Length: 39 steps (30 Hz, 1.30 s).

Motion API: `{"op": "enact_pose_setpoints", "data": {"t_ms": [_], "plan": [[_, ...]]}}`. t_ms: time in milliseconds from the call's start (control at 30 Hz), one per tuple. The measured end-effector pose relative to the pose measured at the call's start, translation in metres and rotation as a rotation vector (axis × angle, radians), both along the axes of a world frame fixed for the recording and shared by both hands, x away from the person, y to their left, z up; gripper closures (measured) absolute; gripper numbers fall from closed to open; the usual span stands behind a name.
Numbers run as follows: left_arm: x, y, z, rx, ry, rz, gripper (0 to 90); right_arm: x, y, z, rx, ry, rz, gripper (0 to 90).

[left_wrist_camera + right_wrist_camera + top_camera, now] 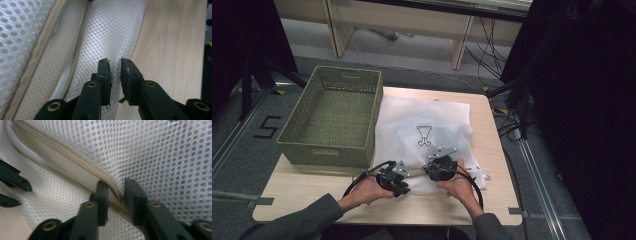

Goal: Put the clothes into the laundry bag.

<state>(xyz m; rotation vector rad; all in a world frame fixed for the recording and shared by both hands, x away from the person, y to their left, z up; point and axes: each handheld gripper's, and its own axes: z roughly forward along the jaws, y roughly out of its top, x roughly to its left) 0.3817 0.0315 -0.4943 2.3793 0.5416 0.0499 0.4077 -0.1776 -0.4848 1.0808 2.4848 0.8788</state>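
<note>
A white mesh bag (424,122) with a small printed figure lies flat on the wooden table (302,195). Both grippers rest at its near edge, each held in a hand. My left gripper (402,189) (115,62) points down at the bag's rolled mesh edge (110,37), where the mesh meets bare wood. Its jaws stand a narrow gap apart with mesh showing between them. My right gripper (435,175) (116,183) straddles the beige zipper seam (82,167). That seam runs up between its slightly parted jaws. The left gripper's jaws (12,180) appear at the left edge of the right gripper view.
A green woven basket (326,152) stands to the left of the bag, touching it, with nothing visible inside. Black stands and cables crowd the floor at right. The table's front edge lies just behind the hands.
</note>
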Motion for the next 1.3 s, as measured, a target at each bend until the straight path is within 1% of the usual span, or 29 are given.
{"op": "enact_pose_setpoints", "data": {"t_ms": [33,67,100,133,167,200,233,300,367,400,433,467,567,633,667,700,800,833,933,967,1000,1033,1067,1133,1167,1200,1233,1267,1300], "plan": [[0.000,0.002,0.003,-0.018,-0.004,-0.003,74.5,0.000,-0.004,0.004,0.009,0.013,0.010,68.0],[-0.002,0.005,0.006,-0.049,0.009,0.015,71.9,0.001,-0.007,0.004,0.047,-0.025,0.003,62.9],[-0.002,0.007,0.009,-0.061,0.012,0.015,70.2,-0.001,-0.010,0.006,0.082,-0.027,-0.008,59.4],[-0.003,0.009,0.011,-0.073,0.015,0.019,68.7,-0.002,-0.013,0.010,0.095,-0.004,-0.011,56.8],[-0.004,0.012,0.014,-0.096,0.023,0.031,66.2,-0.002,-0.015,0.011,0.111,-0.012,-0.018,53.5],[-0.005,0.015,0.017,-0.113,0.026,0.041,62.6,-0.004,-0.018,0.016,0.149,0.008,-0.046,50.1],[-0.007,0.018,0.019,-0.120,0.026,0.044,60.6,-0.004,-0.022,0.020,0.157,0.009,-0.043,48.2],[-0.011,0.024,0.024,-0.131,0.013,0.049,58.2,-0.004,-0.026,0.022,0.213,-0.013,-0.062,44.3],[-0.015,0.031,0.029,-0.137,0.005,0.059,54.5,-0.005,-0.032,0.027,0.212,0.012,-0.066,40.0],[-0.015,0.033,0.030,-0.147,0.006,0.059,52.0,-0.004,-0.034,0.026,0.209,-0.010,-0.058,38.1],[-0.017,0.037,0.033,-0.142,-0.011,0.057,51.4,-0.004,-0.034,0.026,0.226,0.001,-0.068,37.3],[-0.018,0.040,0.034,-0.142,-0.011,0.067,50.4,-0.005,-0.036,0.026,0.222,0.007,-0.081,36.8],[-0.020,0.048,0.036,-0.139,-0.022,0.081,47.1,-0.006,-0.038,0.027,0.263,0.035,-0.087,35.9],[-0.021,0.052,0.037,-0.138,-0.031,0.090,45.5,-0.007,-0.041,0.030,0.253,-0.003,-0.078,35.2],[-0.021,0.055,0.037,-0.134,-0.032,0.094,44.6,-0.007,-0.041,0.031,0.267,0.005,-0.060,34.7],[-0.021,0.057,0.037,-0.134,-0.032,0.090,44.1,-0.009,-0.042,0.032,0.285,0.006,-0.070,34.4],[-0.021,0.061,0.039,-0.135,-0.040,0.096,42.9,-0.013,-0.045,0.037,0.296,0.000,-0.091,33.5],[-0.023,0.063,0.040,-0.136,-0.038,0.112,42.4,-0.015,-0.044,0.038,0.314,-0.007,-0.104,33.3],[-0.023,0.067,0.042,-0.148,-0.050,0.116,40.9,-0.018,-0.049,0.040,0.298,-0.008,-0.116,33.0],[-0.024,0.070,0.043,-0.147,-0.052,0.126,40.5,-0.018,-0.049,0.039,0.311,-0.013,-0.117,32.9],[-0.024,0.072,0.043,-0.150,-0.049,0.130,39.9,-0.018,-0.053,0.039,0.295,-0.027,-0.109,32.8],[-0.025,0.074,0.043,-0.151,-0.048,0.140,39.7,-0.020,-0.052,0.040,0.295,-0.014,-0.126,32.7],[-0.025,0.076,0.043,-0.151,-0.046,0.146,39.1,-0.019,-0.054,0.039,0.292,-0.033,-0.112,32.7],[-0.024,0.080,0.043,-0.149,-0.054,0.149,38.0,-0.023,-0.054,0.040,0.297,-0.023,-0.135,32.6],[-0.025,0.082,0.044,-0.151,-0.050,0.162,37.6,-0.021,-0.056,0.039,0.289,-0.039,-0.119,32.5],[-0.024,0.084,0.043,-0.155,-0.052,0.160,37.2,-0.023,-0.057,0.040,0.287,-0.025,-0.128,32.4],[-0.024,0.086,0.043,-0.155,-0.054,0.163,37.0,-0.024,-0.058,0.040,0.280,-0.040,-0.121,32.4],[-0.025,0.087,0.043,-0.155,-0.050,0.175,36.5,-0.026,-0.057,0.039,0.290,-0.024,-0.135,32.2],[-0.025,0.088,0.043,-0.157,-0.051,0.173,36.2,-0.026,-0.059,0.039,0.283,-0.037,-0.121,32.1]]}}
